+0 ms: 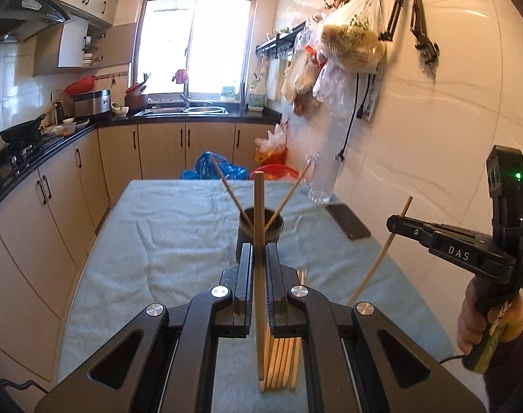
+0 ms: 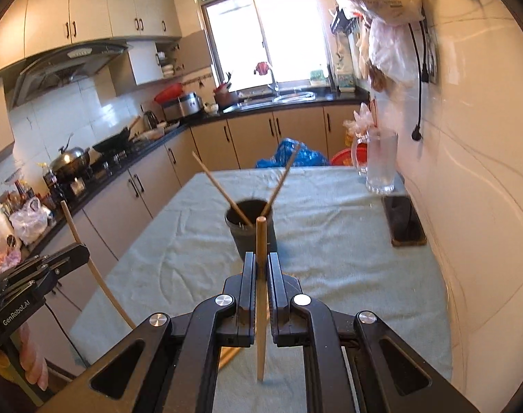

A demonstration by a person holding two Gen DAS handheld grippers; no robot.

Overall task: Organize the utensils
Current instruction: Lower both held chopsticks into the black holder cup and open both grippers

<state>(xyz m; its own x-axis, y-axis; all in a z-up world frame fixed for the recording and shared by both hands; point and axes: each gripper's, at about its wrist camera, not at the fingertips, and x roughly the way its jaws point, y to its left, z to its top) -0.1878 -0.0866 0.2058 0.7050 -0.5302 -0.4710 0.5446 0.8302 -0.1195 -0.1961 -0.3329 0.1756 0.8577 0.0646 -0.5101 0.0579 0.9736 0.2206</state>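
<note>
Left gripper (image 1: 259, 258) clamped on one upright chopstick (image 1: 259, 241) over the loose pile (image 1: 282, 361) on the towel (image 1: 158, 234), dark cup (image 1: 260, 229) w/ 2 sticks in the middle, right gripper (image 2: 261, 268) pinching another chopstick (image 2: 261, 275) too.

- Left tongs (image 1: 259, 254) pinch 1 upright chopstick (image 1: 259, 213), near the dark cup (image 1: 260, 229).
- 2 chopsticks (image 1: 227, 186) lean in that cup.
- Loose chopsticks (image 1: 282, 361) lie on the towel-covered surface (image 1: 158, 241).
- Right tongs (image 1: 394, 223) grip another chopstick (image 1: 382, 254).
</note>
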